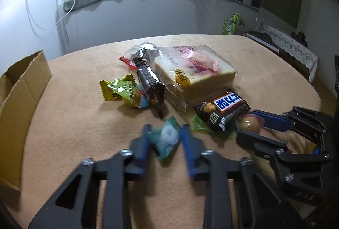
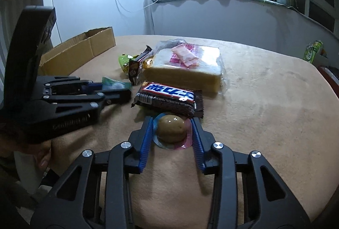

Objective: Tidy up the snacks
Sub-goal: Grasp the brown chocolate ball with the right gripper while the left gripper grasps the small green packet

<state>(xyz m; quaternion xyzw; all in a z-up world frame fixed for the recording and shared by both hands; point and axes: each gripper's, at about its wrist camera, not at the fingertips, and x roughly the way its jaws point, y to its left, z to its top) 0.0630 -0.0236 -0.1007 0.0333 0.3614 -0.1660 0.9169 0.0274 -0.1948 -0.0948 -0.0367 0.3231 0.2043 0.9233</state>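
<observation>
In the left wrist view my left gripper (image 1: 166, 136) is shut on a teal-wrapped candy (image 1: 167, 140), its blue pads pressing both sides of it on the beige tablecloth (image 1: 74, 123). The right wrist view shows the same left gripper (image 2: 121, 91) from the side, with the candy (image 2: 112, 85) at its tips. My right gripper (image 2: 171, 126) is shut on a brown jelly cup with a pink rim (image 2: 170, 131), just in front of a Snickers bar (image 2: 169, 97). From the left wrist, the right gripper (image 1: 254, 127) and the cup (image 1: 250, 124) lie at the right.
A wrapped bread loaf (image 1: 197, 72), a dark chocolate bar (image 1: 150, 80), a green-yellow packet (image 1: 125, 91) and the Snickers bar (image 1: 224, 106) lie mid-table. An open cardboard box (image 1: 19, 91) (image 2: 84, 46) stands at the left edge. A green carton (image 2: 313, 52) stands beyond the table.
</observation>
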